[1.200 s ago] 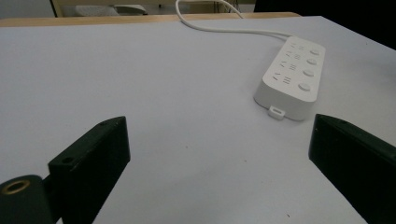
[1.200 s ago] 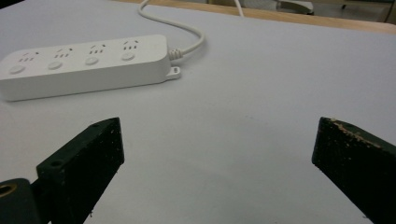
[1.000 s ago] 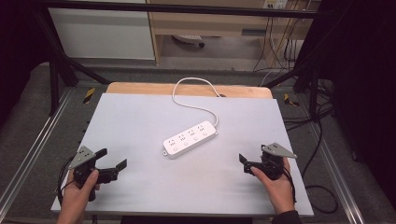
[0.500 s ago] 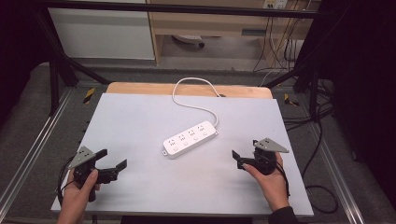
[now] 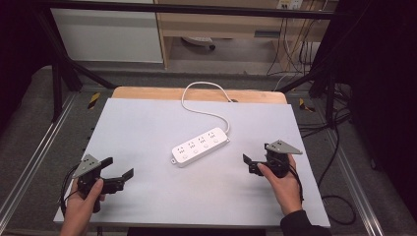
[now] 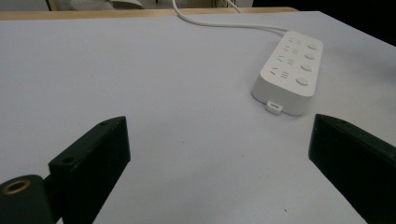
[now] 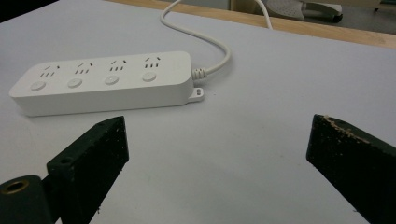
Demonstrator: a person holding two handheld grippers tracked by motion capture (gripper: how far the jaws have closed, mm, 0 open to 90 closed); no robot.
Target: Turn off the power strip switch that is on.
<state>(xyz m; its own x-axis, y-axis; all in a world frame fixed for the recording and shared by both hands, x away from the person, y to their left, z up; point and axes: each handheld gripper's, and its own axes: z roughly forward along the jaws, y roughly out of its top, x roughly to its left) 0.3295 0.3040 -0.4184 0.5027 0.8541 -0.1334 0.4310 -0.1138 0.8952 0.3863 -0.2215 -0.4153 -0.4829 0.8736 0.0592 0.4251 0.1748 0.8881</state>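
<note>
A white power strip (image 5: 200,146) with several sockets and buttons lies slantwise at the middle of the white tabletop (image 5: 147,128). Its white cable (image 5: 196,105) loops off the far edge. My left gripper (image 5: 119,167) is held at the near left, open and empty, pointing toward the strip. My right gripper (image 5: 248,163) is open and empty just right of the strip's cable end. In the left gripper view, the strip (image 6: 288,70) lies ahead on the right, beyond the spread jaws (image 6: 219,126). The right gripper view has the strip (image 7: 107,79) close ahead on the left of the open jaws (image 7: 217,123).
A wooden strip (image 5: 147,92) borders the table's far edge. Metal frame rails (image 5: 29,162) run along both sides. Behind the table are cabinets and hanging cables (image 5: 295,44) on the floor.
My right gripper has moved left and slightly forward, closer to the power strip's cable end. The left gripper has stayed put. Both remain open.
</note>
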